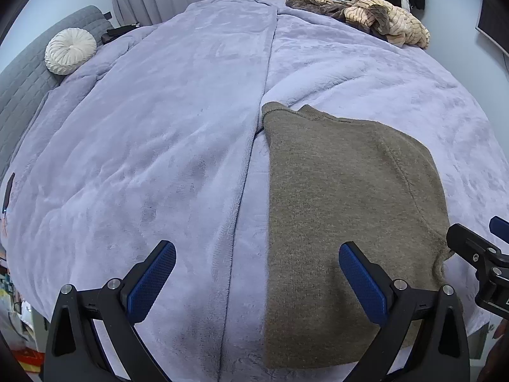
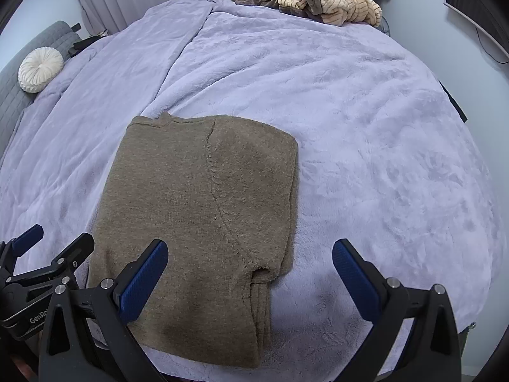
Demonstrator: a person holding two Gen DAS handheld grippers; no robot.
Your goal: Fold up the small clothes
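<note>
A brown knitted sweater (image 1: pixel 343 197) lies flat on the lilac blanket (image 1: pixel 159 133), its sides folded inward into a long rectangle (image 2: pixel 197 210). My left gripper (image 1: pixel 257 264) hovers open over the sweater's near left edge, its right finger above the knit. My right gripper (image 2: pixel 249 264) stands open over the sweater's near right corner, where a ribbed cuff (image 2: pixel 261 289) shows. Neither holds anything. In the left wrist view the right gripper shows at the right edge (image 1: pixel 477 242). The left gripper is visible at the left edge of the right wrist view (image 2: pixel 54 242).
A heap of beige and brown clothes (image 1: pixel 375 16) lies at the bed's far side, also seen from the right wrist (image 2: pixel 318 3). A round white cushion (image 1: pixel 70 51) rests by the grey headboard (image 1: pixel 25 76) at the left. Blanket spreads wide on both sides of the sweater.
</note>
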